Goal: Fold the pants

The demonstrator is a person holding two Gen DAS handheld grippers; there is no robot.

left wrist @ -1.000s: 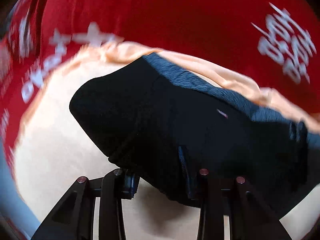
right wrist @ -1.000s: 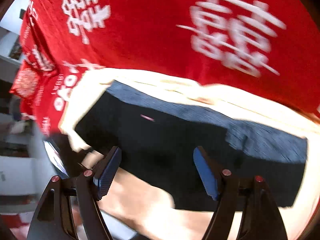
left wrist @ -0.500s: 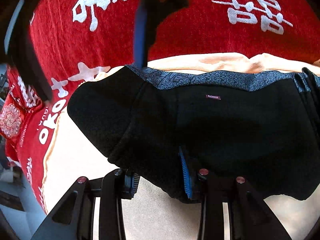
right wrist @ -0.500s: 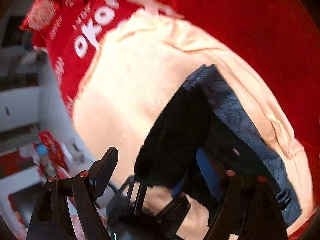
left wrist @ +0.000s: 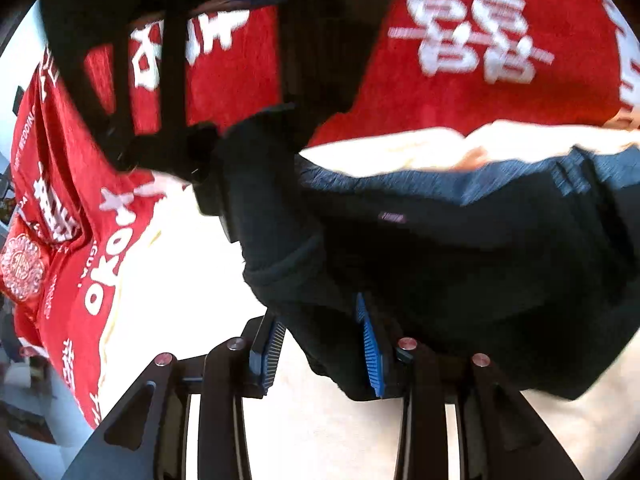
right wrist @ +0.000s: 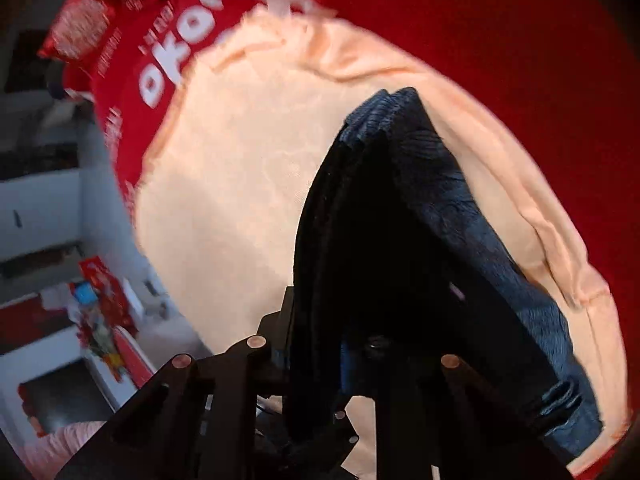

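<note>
Black fabric fills the near half of the left wrist view: the pants [left wrist: 460, 280] lie bunched on a pale peach cloth [left wrist: 180, 272] spread over a red blanket with white characters [left wrist: 472, 28]. The left hand-held gripper [left wrist: 320, 344] has its blue pads clamped on a thick fold of the near edge, just as they were a second ago. What is new is the right hand-held gripper [left wrist: 208, 184] — half a second ago it hovered at the far left, and now it has come down onto the left end of the pants, its dark frame crossing the far left of the view.

From the right wrist view, the right hand-held gripper [right wrist: 316, 364] has just been closing, and black cloth now stands gathered between its jaws; the pads are hidden in the fabric, but it appears to be gripping the pants [right wrist: 400, 240], whose grey-blue waistband [right wrist: 460, 208] runs along the right over the peach cloth [right wrist: 240, 184].

With both ends pinched, I judge the garment ready to be lifted and folded over — the fold itself is not yet made.

No container shows in either view.
</note>
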